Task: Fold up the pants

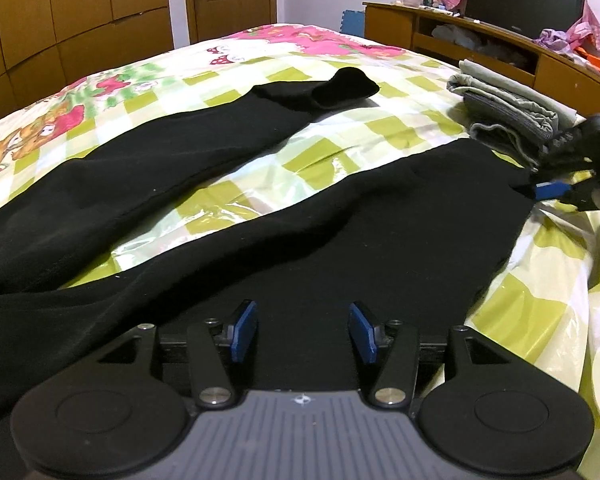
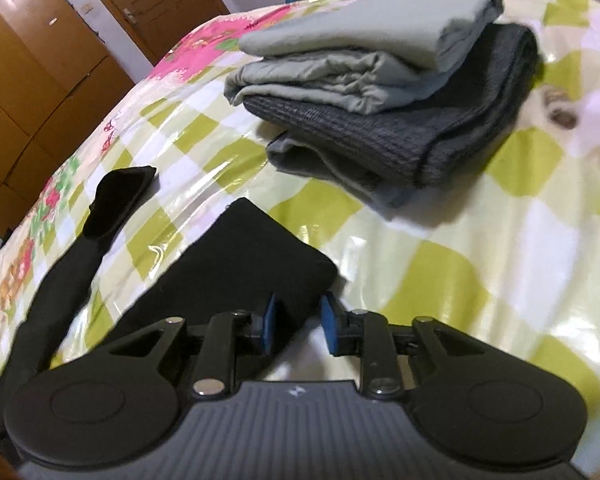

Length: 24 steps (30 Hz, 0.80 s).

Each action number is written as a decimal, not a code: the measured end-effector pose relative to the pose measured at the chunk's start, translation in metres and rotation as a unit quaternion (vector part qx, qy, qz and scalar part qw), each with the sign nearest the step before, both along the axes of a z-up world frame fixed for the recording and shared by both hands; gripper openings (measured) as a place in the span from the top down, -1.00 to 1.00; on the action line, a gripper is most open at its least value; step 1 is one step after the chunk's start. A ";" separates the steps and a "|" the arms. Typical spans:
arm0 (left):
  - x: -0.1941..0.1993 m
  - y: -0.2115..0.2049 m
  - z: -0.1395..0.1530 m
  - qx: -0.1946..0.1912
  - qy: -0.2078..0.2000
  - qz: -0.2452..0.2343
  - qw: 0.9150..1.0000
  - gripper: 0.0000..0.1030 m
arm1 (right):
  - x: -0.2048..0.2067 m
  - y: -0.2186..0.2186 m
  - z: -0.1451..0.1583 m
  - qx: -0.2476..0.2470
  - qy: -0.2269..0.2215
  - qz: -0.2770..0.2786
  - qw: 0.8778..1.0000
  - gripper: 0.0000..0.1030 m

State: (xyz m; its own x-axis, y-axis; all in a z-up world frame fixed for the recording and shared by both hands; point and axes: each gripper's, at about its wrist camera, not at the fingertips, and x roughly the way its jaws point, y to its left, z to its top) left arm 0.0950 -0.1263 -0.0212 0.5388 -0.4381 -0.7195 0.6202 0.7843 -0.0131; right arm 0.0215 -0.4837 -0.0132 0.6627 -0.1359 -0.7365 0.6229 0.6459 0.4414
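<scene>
Across the middle of the left-wrist frame, we see the black pants (image 1: 260, 200) spread on the bed (image 1: 540, 300), legs apart. Our left gripper (image 1: 302, 330) hovers released over the nearer leg; our right gripper (image 2: 298, 322), released, straddles that leg's cuff edge. We judge the first fold is starting: next both must clench on this leg.

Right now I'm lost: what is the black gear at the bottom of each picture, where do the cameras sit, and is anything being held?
Each picture comes from a camera on a hand-held two-finger gripper, looking along its blue pads. The left gripper hovers open over black pants spread on a checked bedspread. The right gripper is at one pant-leg end with a gap between its pads, and nothing looks pinched. A stack of folded grey clothes lies nearby. Neither gripper holds anything.
</scene>
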 end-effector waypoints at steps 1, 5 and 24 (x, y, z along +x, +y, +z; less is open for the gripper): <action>0.000 -0.001 0.000 -0.001 0.001 0.002 1.000 -0.24 | 0.006 -0.003 -0.003 0.014 -0.004 -0.001 1.000 0.61; 0.001 -0.005 -0.002 -0.014 0.016 -0.003 1.000 -0.24 | 0.006 -0.016 0.001 0.041 -0.022 -0.002 0.999 0.94; 0.051 0.199 0.056 0.043 -0.090 0.089 0.991 -0.46 | 0.087 0.155 0.081 -0.256 -0.004 0.318 0.913 0.67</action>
State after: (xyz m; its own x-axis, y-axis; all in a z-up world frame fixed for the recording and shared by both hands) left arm 0.1465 0.0731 0.0346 0.7248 -0.2646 -0.6361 0.4574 0.8753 0.1571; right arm 0.1082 -0.3291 0.0679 0.7323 -0.0471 -0.6793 0.0476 0.9987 -0.0180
